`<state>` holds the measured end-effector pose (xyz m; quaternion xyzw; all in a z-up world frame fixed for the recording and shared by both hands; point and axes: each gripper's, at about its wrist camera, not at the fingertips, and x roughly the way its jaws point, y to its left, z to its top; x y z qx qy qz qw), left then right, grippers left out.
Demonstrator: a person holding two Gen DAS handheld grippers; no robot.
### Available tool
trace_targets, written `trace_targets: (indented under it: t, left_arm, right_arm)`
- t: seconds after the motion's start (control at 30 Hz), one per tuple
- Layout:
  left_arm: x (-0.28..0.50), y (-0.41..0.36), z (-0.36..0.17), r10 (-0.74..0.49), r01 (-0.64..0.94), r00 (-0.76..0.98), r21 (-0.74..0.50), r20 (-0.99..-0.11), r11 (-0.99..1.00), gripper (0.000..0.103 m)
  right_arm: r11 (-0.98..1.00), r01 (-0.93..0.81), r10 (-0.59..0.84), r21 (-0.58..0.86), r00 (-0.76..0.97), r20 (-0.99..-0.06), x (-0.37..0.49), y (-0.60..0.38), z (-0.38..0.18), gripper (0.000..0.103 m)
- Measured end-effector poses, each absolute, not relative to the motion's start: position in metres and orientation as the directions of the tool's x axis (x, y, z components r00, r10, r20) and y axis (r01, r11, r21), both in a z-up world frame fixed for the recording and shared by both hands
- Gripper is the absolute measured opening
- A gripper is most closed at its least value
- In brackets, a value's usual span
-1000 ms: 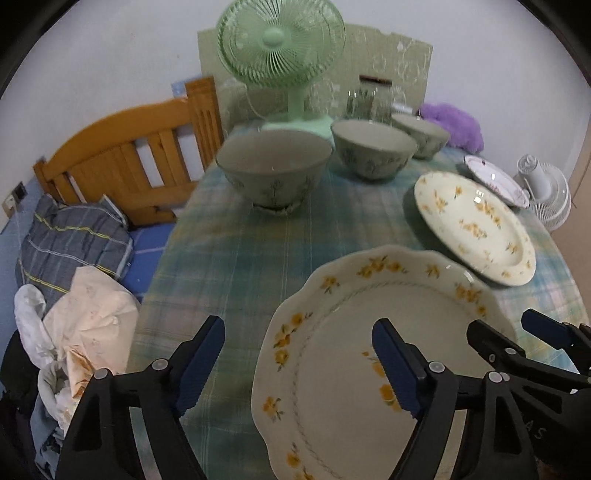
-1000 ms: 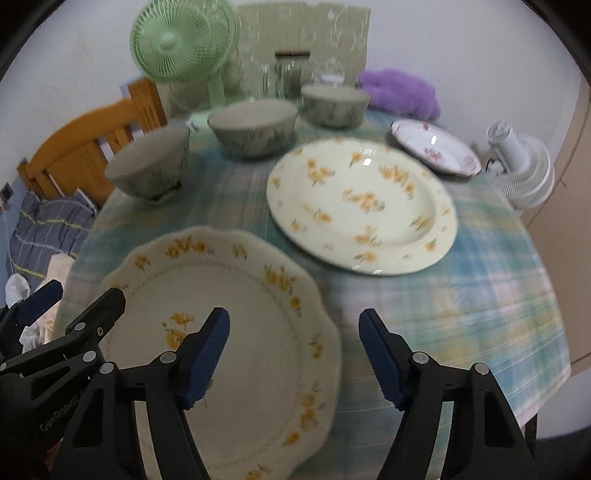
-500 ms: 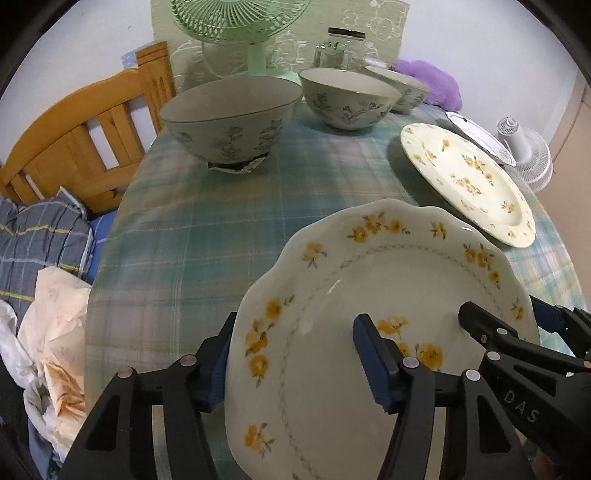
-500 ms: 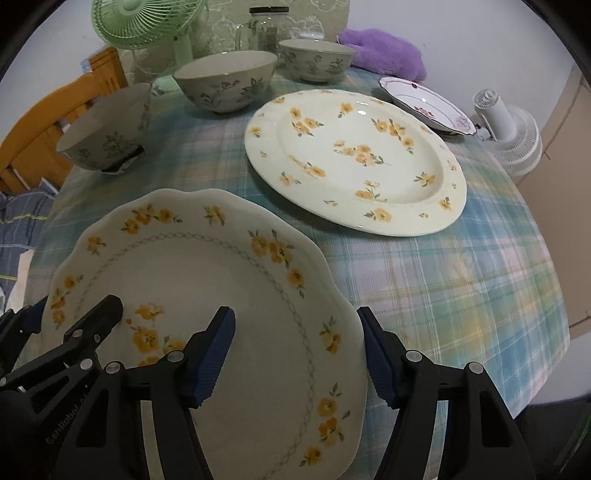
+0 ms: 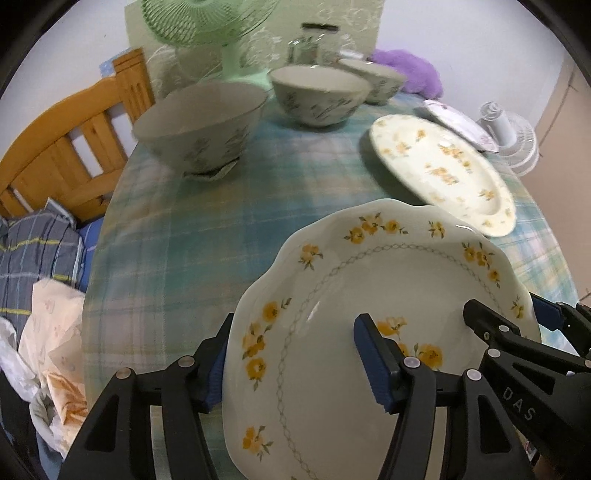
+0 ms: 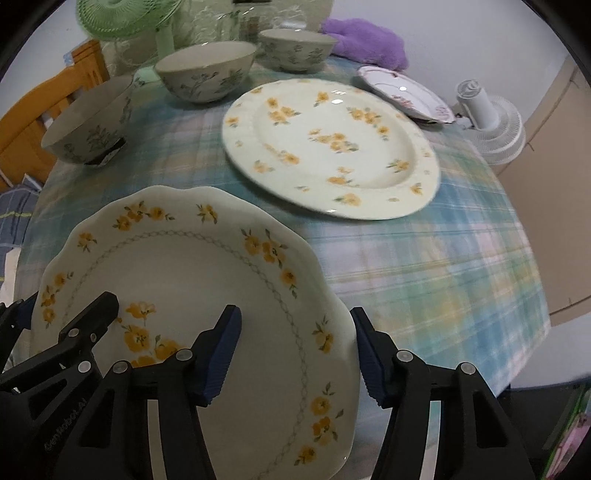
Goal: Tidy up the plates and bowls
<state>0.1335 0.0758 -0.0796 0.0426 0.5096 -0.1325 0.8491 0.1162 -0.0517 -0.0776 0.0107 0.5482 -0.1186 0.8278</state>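
Observation:
A scalloped cream plate with yellow flowers is held between both grippers above the near table edge. My left gripper straddles its left rim, jaws wide. My right gripper straddles its right rim, jaws wide; I cannot tell how firmly either grips. A large round yellow-flowered plate lies beyond. A small pink-patterned plate sits far right. Three grey floral bowls stand at the back.
The round table has a plaid cloth. A green fan and glass jars stand at the back. A purple cloth, a white fan on the floor right, a wooden headboard left.
Both grippers have moved in over the scalloped plate's rims, and the plate has lifted and shifted toward the large round plate. The view is motion-blurred.

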Motion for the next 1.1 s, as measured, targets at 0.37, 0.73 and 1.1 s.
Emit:
trace_targets:
  t: [0.37, 0.73, 1.1]
  left_arm:
    - [0.133, 0.018, -0.064, -0.232, 0.347, 0.482, -0.059, -0.845, 0.936, 0.063]
    - [0.128, -0.076, -0.059, -0.208, 0.334, 0.483, -0.04, -0.851, 0.942, 0.063]
    - [0.128, -0.167, -0.074, -0.193, 0.313, 0.463, -0.044, -0.865, 0.949, 0.063]
  right_arm:
    - [0.946, 0.302, -0.242, -0.118, 0.416, -0.876, 0.099, -0.105, -0.054, 0.063]
    - [0.948, 0.305, -0.221, -0.091, 0.422, -0.88, 0.095, -0.198, -0.057, 0.063]
    - [0.954, 0.288, -0.201, -0.085, 0.403, -0.893, 0.098, -0.293, -0.066, 0.063]
